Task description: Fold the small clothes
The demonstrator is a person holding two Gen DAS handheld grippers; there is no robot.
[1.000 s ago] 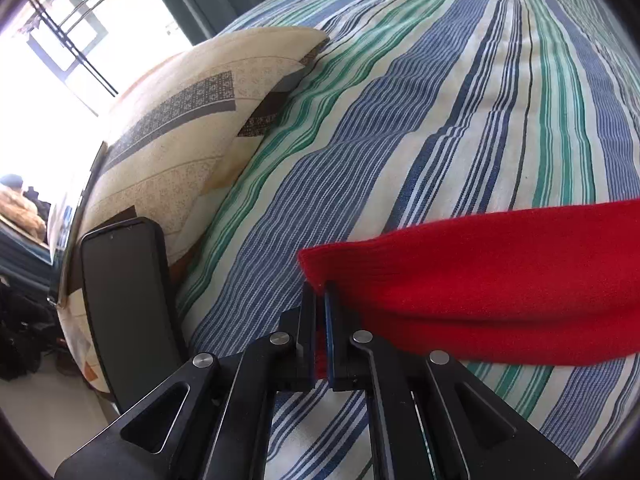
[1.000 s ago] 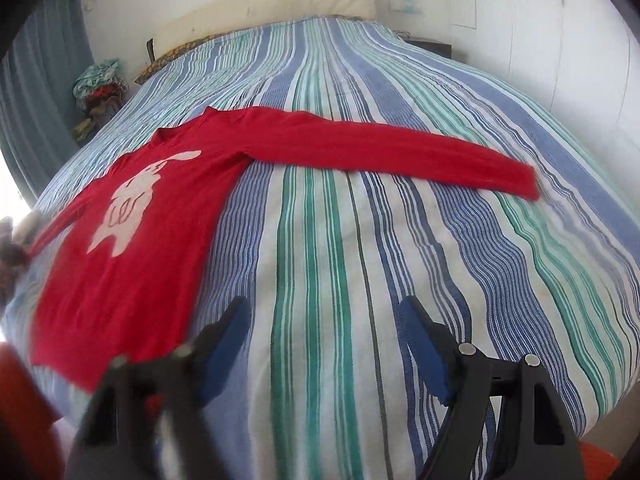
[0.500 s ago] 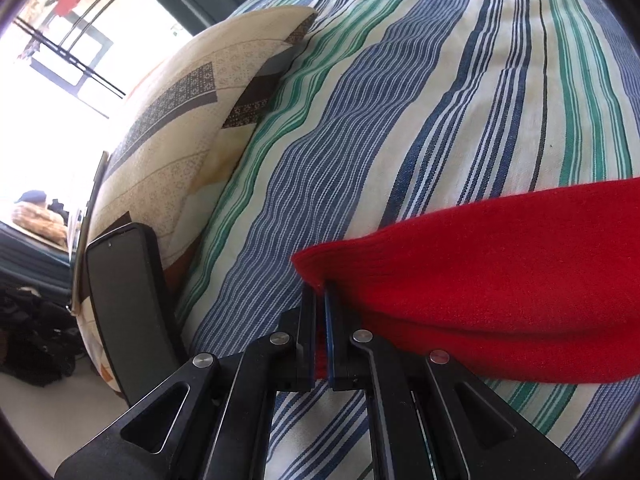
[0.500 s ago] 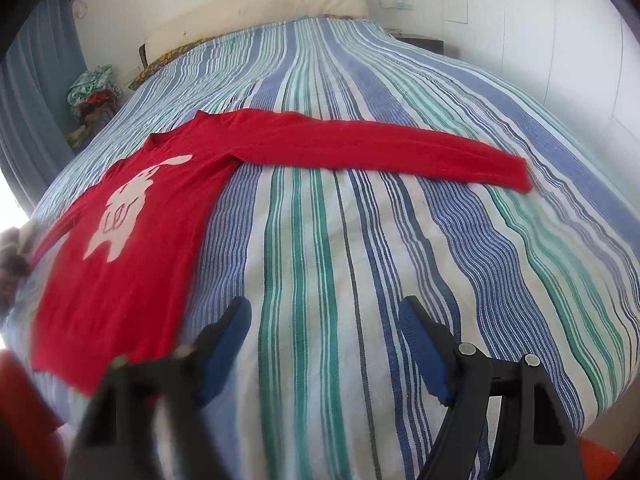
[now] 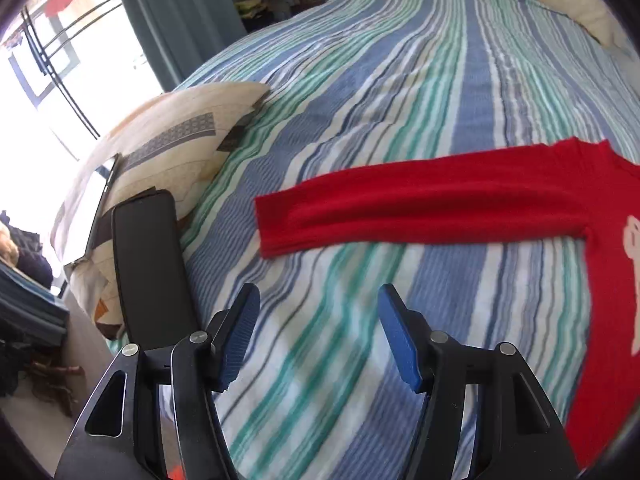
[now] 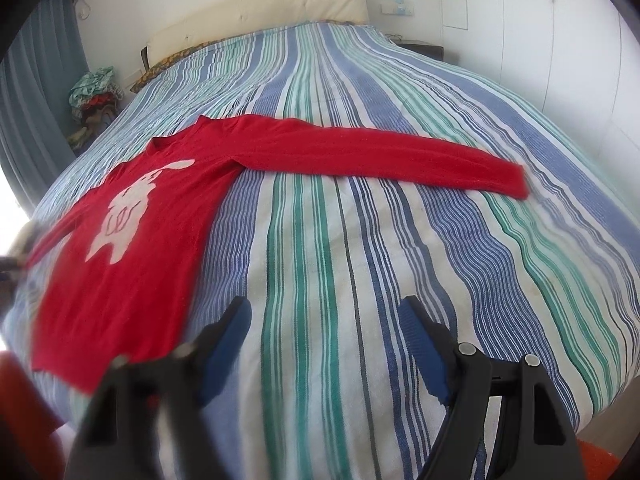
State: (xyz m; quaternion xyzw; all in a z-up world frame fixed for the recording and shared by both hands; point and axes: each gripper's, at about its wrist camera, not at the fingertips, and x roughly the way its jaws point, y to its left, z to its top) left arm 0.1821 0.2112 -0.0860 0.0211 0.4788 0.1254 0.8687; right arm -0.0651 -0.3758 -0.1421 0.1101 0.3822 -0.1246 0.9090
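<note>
The jaws of the left gripper (image 5: 318,300) stand wide apart and hold nothing. The jaws of the right gripper (image 6: 324,312) stand wide apart too, with nothing between them. Both grippers hang over the striped bed (image 6: 360,260).

A small red sweater (image 6: 132,240) lies flat on the bed, face up. It has a white bunny picture (image 6: 128,212) on the front. Both sleeves are stretched straight out to the sides.

In the right wrist view, the sweater's body lies to the left of the right gripper and a bit past it. One long sleeve (image 6: 380,156) runs from the body across the bed to the right, well past the gripper's blue pads. Bare striped bed shows between the pads and that sleeve.

In the left wrist view, the other sleeve (image 5: 420,208) lies flat on the bed just past the left gripper's blue pads, not touching them. Its cuff end points to the left. The sweater's body is at the right edge of that view.

Left of that sleeve, a patterned pillow (image 5: 172,148) sits at the side of the bed. A dark phone (image 5: 148,264) leans by the pillow, close to the left gripper. Far past the sweater, a pile of clothes (image 6: 94,92) sits beside the bed near the blue curtain (image 6: 36,92).
</note>
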